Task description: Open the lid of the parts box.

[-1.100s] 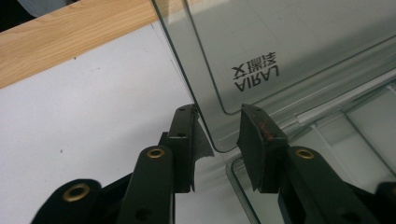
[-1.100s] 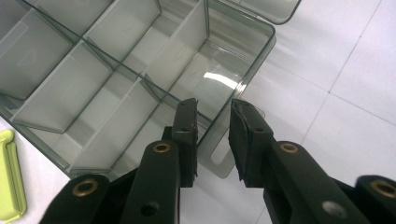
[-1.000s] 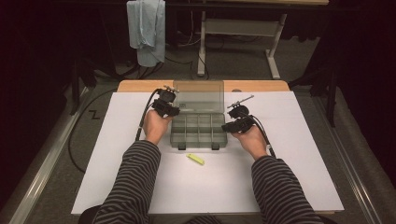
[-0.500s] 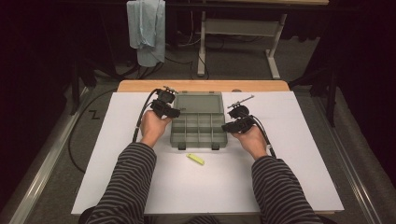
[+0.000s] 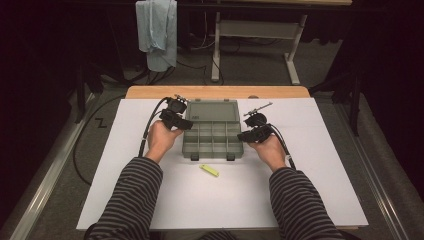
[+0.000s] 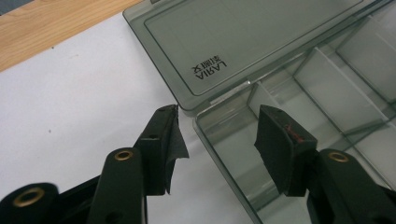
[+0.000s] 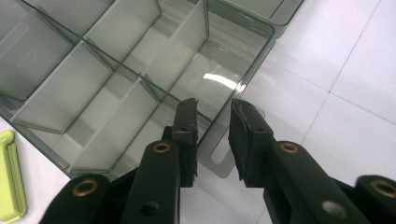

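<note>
High view first: I have the organiser box (image 5: 212, 137) sitting mid-counter (image 5: 320, 150) on the white sheet, its lid (image 5: 212, 111) swung all the way back and lying flat behind the compartments. Working from the left, my left tongs (image 5: 181, 121) sit at the box's back left corner; in the left gripper view the jaws stand well apart, straddling the corner of the tray wall by the hinge, with neither pad pressing on it. They have just been opening, with only that corner wall between them and nothing gripped. A step toward me on the sheet lies the small yellow-green clip (image 5: 209, 170), loose and apart from the box. On the right, my right tongs (image 5: 243, 136) are at the box's right edge; in the right gripper view the narrow jaws bracket the side wall, one inside the end compartment, one outside. Whether the pads actually pinch it I cannot tell.

My read: the lid-opening step is done and I'm letting go of it. Next I'd judge the clip goes into a compartment, which calls for drawing the left tongs clear, coming down over the clip and closing on its narrow sides while the right steadies the box.

Against a second ago: the lid stood upright then; now it lies flat, and the left hand is a touch farther back.
</note>
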Available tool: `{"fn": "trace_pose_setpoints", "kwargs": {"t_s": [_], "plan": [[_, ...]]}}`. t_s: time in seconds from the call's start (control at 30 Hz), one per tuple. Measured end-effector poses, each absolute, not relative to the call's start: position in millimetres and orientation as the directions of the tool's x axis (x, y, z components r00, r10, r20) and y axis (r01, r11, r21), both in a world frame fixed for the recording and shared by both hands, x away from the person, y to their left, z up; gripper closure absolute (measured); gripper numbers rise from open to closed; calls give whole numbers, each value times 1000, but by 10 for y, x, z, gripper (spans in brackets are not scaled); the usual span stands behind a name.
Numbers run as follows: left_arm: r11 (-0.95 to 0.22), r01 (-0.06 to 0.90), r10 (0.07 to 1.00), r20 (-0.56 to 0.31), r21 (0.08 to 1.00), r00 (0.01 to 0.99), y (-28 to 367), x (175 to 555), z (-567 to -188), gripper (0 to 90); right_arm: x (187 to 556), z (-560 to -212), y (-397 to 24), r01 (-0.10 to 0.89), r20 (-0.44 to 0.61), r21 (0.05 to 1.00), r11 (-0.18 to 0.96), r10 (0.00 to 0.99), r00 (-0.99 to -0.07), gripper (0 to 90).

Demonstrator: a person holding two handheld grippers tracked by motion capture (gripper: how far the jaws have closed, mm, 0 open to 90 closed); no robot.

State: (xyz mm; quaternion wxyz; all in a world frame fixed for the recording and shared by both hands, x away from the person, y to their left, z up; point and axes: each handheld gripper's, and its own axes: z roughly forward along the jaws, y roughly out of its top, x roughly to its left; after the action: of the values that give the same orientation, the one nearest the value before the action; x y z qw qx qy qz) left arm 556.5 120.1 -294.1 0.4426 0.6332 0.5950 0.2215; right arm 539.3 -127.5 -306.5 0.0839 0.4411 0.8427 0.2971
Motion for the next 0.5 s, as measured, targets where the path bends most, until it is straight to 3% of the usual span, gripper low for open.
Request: {"fn": "trace_pose_setpoints", "kwargs": {"t_s": [0.5], "plan": [[57, 535, 948, -213, 843, 235, 1307, 5347, -2913, 463, 5386, -3074, -1281, 690, 121, 583, 429, 794, -596, 745]]}}
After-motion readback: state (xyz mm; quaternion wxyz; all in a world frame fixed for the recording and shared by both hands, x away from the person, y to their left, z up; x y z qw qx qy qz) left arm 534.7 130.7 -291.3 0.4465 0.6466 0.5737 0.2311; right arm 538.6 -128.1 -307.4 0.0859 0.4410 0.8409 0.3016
